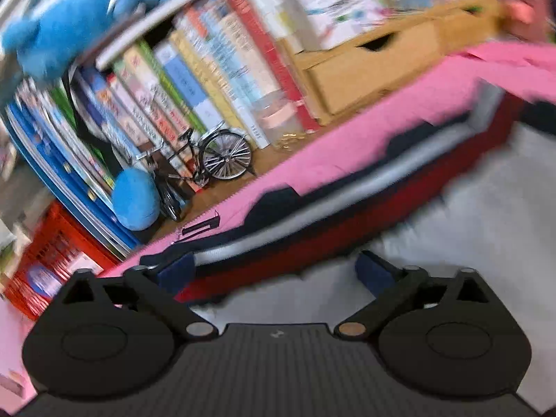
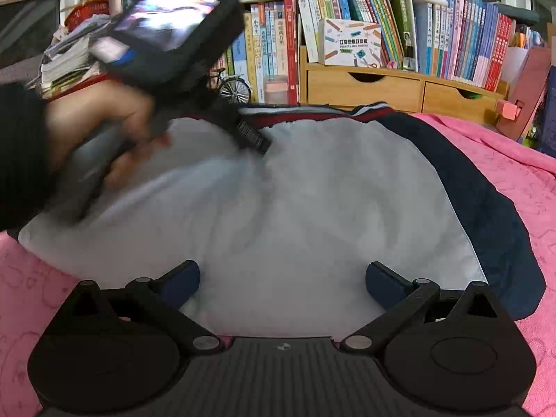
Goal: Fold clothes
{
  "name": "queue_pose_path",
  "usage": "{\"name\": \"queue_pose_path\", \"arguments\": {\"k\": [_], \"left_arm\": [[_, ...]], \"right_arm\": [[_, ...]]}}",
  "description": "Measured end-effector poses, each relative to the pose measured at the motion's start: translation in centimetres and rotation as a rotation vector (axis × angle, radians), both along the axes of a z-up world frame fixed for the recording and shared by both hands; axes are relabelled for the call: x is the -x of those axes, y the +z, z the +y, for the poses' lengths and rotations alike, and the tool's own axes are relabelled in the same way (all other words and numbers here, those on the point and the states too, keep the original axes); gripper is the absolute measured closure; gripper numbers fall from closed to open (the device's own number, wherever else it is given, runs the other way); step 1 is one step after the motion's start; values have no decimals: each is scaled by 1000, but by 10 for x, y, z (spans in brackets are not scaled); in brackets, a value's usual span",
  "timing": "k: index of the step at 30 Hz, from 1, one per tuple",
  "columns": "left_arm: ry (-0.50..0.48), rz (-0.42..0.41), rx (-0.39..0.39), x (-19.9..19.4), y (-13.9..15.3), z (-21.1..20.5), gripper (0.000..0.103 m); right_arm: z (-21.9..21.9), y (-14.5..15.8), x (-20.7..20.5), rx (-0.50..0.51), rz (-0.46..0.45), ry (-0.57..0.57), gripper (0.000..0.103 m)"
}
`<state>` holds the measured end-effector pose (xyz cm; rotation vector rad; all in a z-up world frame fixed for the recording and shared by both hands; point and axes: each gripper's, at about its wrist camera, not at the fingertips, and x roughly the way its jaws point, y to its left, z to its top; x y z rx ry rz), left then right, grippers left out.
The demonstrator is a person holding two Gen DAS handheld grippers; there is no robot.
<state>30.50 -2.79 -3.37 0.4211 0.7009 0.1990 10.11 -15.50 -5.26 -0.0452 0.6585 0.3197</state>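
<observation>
Garment (image 2: pixel 295 201), pale grey with navy sleeve (image 2: pixel 486 215) and a red, white and navy striped band (image 1: pixel 312 208), lies flat on my pink cloth (image 2: pixel 504 160), below the bookshelf (image 2: pixel 382 34). My right gripper (image 2: pixel 283 279) hovers at its near edge, jaws spread wide, nothing between them. My left gripper (image 1: pixel 274 272) is tilted over the striped band, jaws likewise spread and empty; its view is motion-blurred. From the right wrist view I see the left hand (image 2: pixel 114 128) above the garment's far left part; contact cannot be judged.
</observation>
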Motion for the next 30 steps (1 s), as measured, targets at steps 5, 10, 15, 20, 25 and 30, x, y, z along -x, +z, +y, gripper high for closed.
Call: {"name": "queue_pose_path", "arguments": {"k": [5,10,15,20,25,30], "left_arm": [[22,-47,38,-9,-7,12,0],[15,-72,38,-8,-8,12,0],[-29,-85,86,15,11,10,7],[-69,-117,119,73,35,16,7],[-53,-111,154,144,31,29,6],[-30,-99,193,216,23,43,6]], "right_arm": [[-1,0,1,-4,3,-2,0],[-1,0,1,-5,6,-4,0],[-2,-1,0,-3,9,-4,0],[-2,-3,0,-3,13,-7,0],[-3,-3,0,-7,13,-10,0],[-1,-2,5,-4,11,-53,0]]}}
